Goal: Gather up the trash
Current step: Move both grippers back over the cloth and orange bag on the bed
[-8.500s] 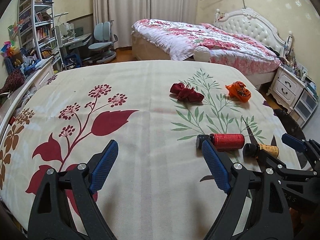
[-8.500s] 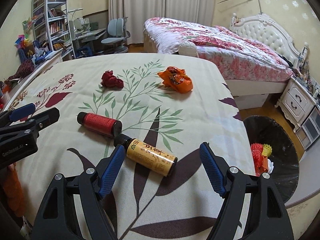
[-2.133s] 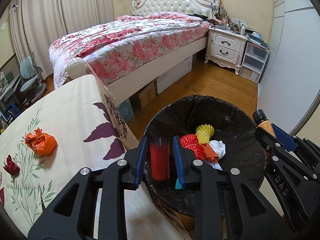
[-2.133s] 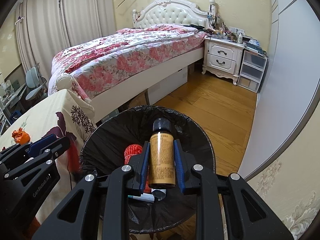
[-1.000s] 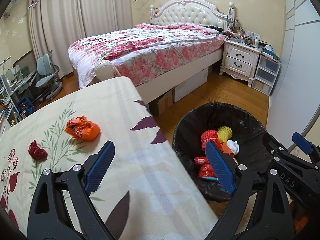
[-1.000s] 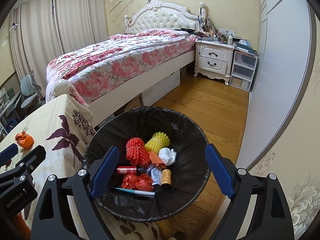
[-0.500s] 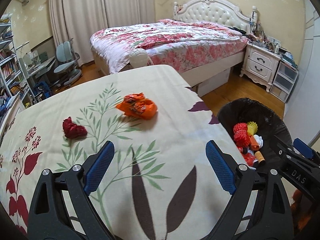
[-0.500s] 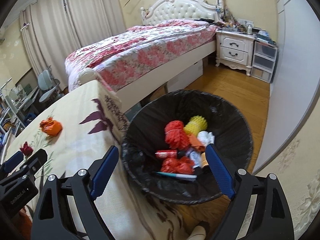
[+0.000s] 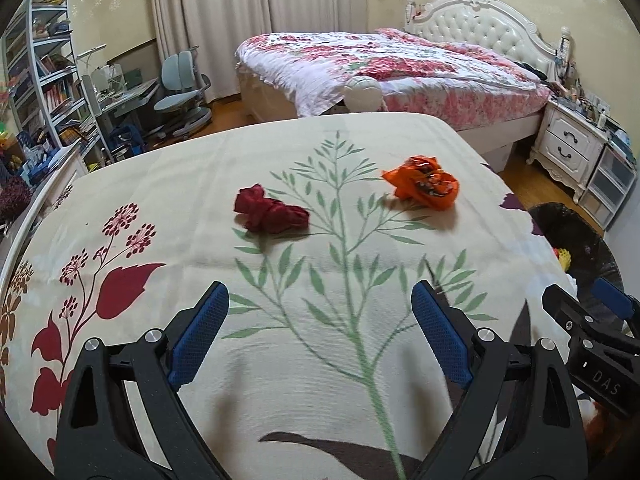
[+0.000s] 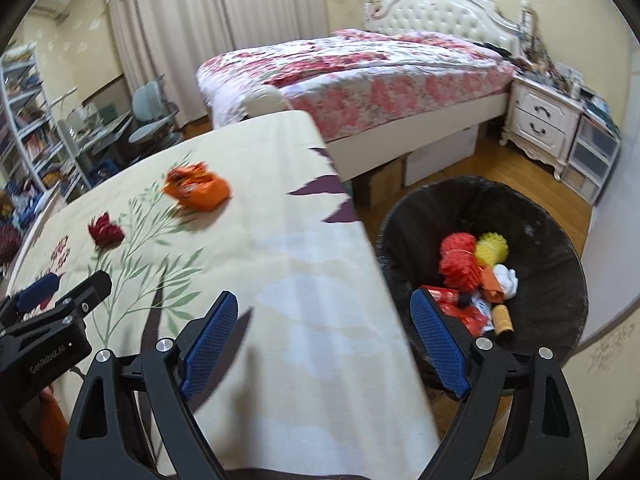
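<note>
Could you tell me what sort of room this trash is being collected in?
It looks like a home bedroom. A bed with a tufted white headboard and floral quilt stands at the back, a white nightstand beside it, and a desk with a swivel chair and bookshelves on the left.

A floral bed (image 9: 400,64) with a white headboard (image 9: 480,20), a nightstand (image 9: 568,148), grey chairs (image 9: 180,88), a bookshelf (image 9: 44,80) and curtains (image 9: 256,16).

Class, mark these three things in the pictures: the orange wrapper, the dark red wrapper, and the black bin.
orange wrapper (image 9: 422,188), left wrist view, middle of the crumpled bundle.
dark red wrapper (image 9: 270,215), left wrist view, centre of the crumple.
black bin (image 10: 552,248), right wrist view, bare inner wall of the liner.
</note>
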`<state>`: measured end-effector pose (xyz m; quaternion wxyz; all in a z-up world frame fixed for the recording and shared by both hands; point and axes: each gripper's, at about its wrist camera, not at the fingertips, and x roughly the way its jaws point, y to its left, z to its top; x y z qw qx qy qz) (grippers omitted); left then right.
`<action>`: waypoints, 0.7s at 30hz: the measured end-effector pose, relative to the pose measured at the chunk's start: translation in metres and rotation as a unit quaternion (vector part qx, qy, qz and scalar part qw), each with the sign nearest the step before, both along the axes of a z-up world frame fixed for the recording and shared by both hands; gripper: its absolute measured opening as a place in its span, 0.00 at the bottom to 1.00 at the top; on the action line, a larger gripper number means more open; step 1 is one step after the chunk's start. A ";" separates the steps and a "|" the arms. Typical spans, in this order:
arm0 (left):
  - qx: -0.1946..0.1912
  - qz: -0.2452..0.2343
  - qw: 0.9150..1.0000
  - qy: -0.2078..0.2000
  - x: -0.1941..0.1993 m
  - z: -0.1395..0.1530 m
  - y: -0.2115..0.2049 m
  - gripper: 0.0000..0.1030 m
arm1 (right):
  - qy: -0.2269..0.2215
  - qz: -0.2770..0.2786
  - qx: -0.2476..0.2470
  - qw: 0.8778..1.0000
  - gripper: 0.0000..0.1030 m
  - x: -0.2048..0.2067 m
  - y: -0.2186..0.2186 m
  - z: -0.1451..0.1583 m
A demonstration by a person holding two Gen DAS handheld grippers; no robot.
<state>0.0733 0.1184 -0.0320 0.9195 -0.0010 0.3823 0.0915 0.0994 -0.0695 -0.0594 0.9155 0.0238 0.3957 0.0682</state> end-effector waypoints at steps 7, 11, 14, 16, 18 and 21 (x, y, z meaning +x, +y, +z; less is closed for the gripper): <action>-0.002 0.039 0.999 0.001 -0.001 0.001 0.039 0.88 | 0.000 0.034 -0.012 0.999 0.83 0.020 0.035 0.003; -0.006 0.058 0.998 0.001 0.000 0.001 0.059 0.88 | 0.002 0.050 -0.023 0.999 0.83 0.035 0.057 0.003; -0.012 0.064 0.998 0.002 0.004 0.001 0.068 0.88 | 0.003 0.054 -0.027 0.998 0.83 0.049 0.069 0.003; -0.014 0.063 0.998 0.003 0.009 0.000 0.071 0.88 | 0.002 0.056 -0.033 0.998 0.83 0.059 0.077 0.004; -0.012 0.059 0.998 0.005 0.015 -0.001 0.071 0.88 | 0.003 0.059 -0.037 0.998 0.83 0.069 0.084 0.004; -0.011 0.053 0.999 0.008 0.027 -0.002 0.071 0.88 | 0.006 0.063 -0.044 0.997 0.79 0.082 0.093 0.003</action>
